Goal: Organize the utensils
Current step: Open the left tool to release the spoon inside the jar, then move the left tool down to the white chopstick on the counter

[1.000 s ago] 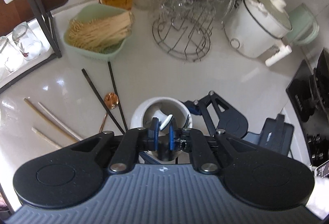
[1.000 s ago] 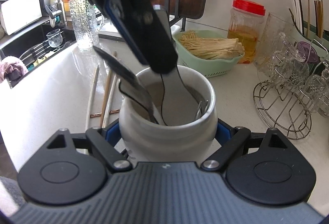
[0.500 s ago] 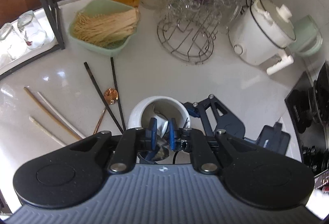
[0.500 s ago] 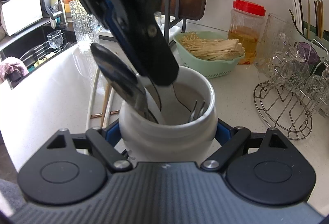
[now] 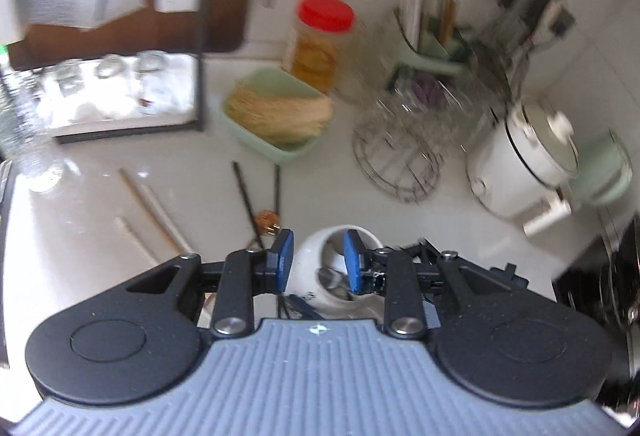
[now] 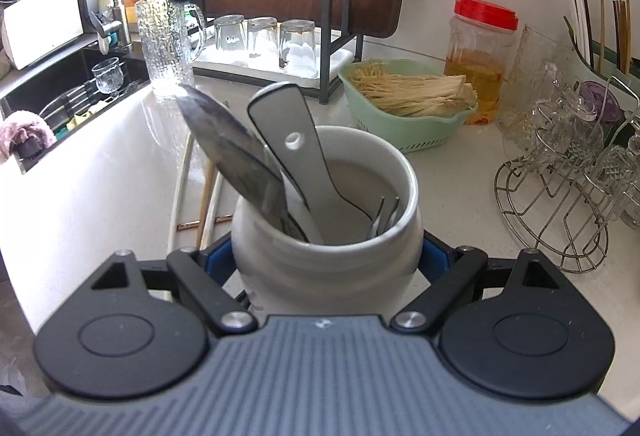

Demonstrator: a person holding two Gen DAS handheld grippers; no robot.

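A pale kitchen counter (image 6: 100,163) carries it all. Near its front, the right gripper (image 6: 326,260) clamps a white ceramic jar (image 6: 326,268): heavy, slick, breakable, best held by its belly. Inside stand a spatula (image 6: 288,139), spoon (image 6: 232,151) and forks (image 6: 384,213). The left gripper (image 5: 318,262) hangs spread, empty. Thin, stiff chopsticks (image 5: 246,195) lie loose.

- right gripper (image 6: 326,260) clamps the white utensil jar (image 6: 326,256) at lower centre;
- a spoon (image 6: 236,155), a grey spatula handle (image 6: 288,147) and, seemingly, forks (image 6: 384,213) stand inside;
- chopsticks (image 6: 192,191) lie on the counter (image 6: 88,171), left of the jar.
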